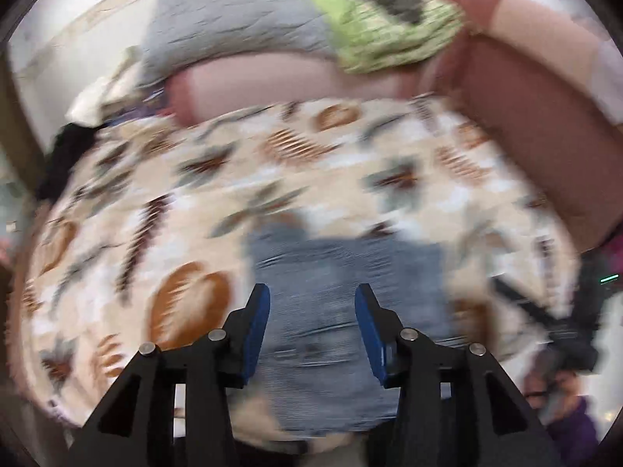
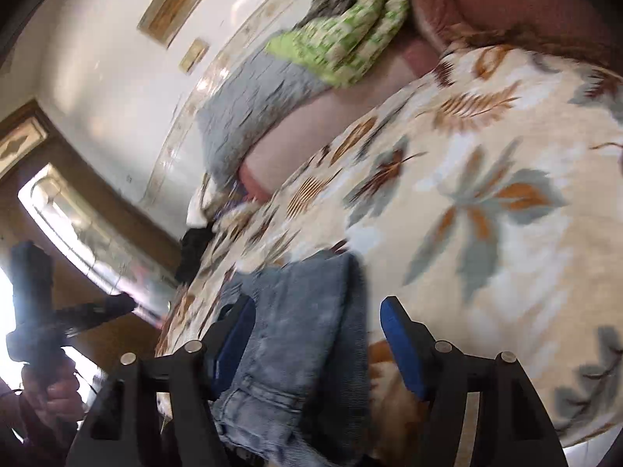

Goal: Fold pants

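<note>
The left gripper (image 1: 312,305) has its blue-padded fingers (image 1: 257,323) apart, with nothing pinched between them; the jeans (image 1: 342,334) lie directly under and beyond the gap, folded into a blurred blue block on the bed. The right gripper (image 2: 317,321) also has its fingers (image 2: 403,346) apart, and the folded jeans (image 2: 303,330) lie in the gap between them, close against the left finger and clear of the right one, with the waistband end nearest the camera. No pad visibly presses the cloth. Around the jeans on every side spreads a cream bedspread (image 1: 272,163) printed with brown and grey leaves. Beyond the fingers, at the far edge of the bed, lie a pink pillow (image 1: 264,81), a grey pillow (image 1: 233,27) behind it and a green patterned cloth (image 1: 385,35) to the right of that. In the right wrist view, well to the left of the fingers, a hand (image 2: 50,397) grips the handle of the other gripper, with a wooden door frame (image 2: 128,210) and a white wall behind it.
</note>
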The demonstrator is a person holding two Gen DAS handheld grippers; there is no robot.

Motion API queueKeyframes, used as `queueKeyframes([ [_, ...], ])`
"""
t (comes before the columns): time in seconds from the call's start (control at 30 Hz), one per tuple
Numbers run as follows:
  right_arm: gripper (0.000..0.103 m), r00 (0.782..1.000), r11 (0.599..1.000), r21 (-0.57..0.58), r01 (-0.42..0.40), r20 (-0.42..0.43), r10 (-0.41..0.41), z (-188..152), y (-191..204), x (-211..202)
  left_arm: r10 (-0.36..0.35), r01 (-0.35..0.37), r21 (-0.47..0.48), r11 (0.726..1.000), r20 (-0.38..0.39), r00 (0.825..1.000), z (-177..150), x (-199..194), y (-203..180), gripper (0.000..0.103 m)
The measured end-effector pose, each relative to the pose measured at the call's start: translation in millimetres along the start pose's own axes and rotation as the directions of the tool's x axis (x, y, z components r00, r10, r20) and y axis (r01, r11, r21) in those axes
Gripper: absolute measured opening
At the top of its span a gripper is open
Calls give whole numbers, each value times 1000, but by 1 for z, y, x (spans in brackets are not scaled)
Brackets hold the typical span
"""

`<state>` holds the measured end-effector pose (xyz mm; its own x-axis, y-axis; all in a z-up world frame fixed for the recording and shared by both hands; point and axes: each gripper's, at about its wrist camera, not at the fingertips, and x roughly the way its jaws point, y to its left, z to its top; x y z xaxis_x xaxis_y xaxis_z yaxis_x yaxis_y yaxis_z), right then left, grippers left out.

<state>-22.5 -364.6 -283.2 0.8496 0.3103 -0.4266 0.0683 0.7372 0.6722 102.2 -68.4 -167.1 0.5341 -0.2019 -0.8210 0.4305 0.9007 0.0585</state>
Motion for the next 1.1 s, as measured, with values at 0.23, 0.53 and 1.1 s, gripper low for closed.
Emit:
queueKeyframes([
  [0.23,70,990,985,-162,66,-111,-85,11,55,61,6,-14,-49,999,-148,989,-34,71,20,46],
  [0.53,81,904,927,-270,259,-269,-331,11,47,163,86,-82,33,996,-141,986,-48,110,1,59],
  [1.1,81,952,944,-266,197,-177,-249,-13,105,59,145,-147,14,989,61,988,-58,11,4,59],
])
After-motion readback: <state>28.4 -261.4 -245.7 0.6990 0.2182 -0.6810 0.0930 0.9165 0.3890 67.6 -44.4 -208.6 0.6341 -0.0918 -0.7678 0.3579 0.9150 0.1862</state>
